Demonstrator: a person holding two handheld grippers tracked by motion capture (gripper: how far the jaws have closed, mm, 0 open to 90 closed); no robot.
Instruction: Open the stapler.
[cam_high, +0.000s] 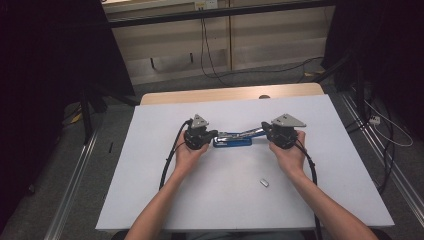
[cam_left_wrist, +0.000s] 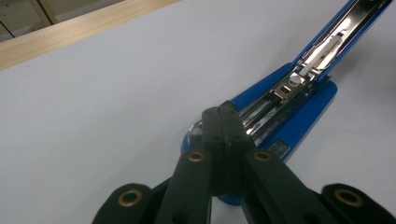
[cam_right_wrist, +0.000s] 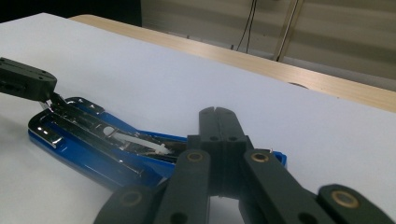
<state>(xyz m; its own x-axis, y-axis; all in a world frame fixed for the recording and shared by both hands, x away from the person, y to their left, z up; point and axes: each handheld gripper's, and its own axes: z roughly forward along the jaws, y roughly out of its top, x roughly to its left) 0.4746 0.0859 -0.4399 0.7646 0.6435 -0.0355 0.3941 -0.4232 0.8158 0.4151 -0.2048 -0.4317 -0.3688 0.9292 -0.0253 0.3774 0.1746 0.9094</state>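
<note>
The stapler (cam_high: 232, 139) is seen lying open near the middle of the white table (cam_high: 150, 200), its blue base flat on the surface and its top arm swung up and away toward the right gripper (cam_high: 264, 131). The jaws of the left gripper (cam_high: 216, 134) are closed completely, tip against tip, with nothing between them; in the left gripper view they are pressed down on the end of the stapler's base, beside the shiny metal staple channel (cam_left_wrist: 299, 88). The jaws of the right gripper are likewise shut tight on themselves, and in the right gripper view they are laid over the raised arm at its far end; whether the arm is pushed or merely touched cannot be told.

Since neither pair of jaws is clamped around anything, the stapler is judged to be steadied by pressure alone. A slip is the main risk: the smooth plastic could slide on the table if the left tips are lifted or shifted, and the sprung arm could snap back down if the right tips are moved off it. The white pusher in the channel could also be knocked out of place. A small metal piece (cam_high: 264, 183) is seen lying well apart, nearer the person.
</note>
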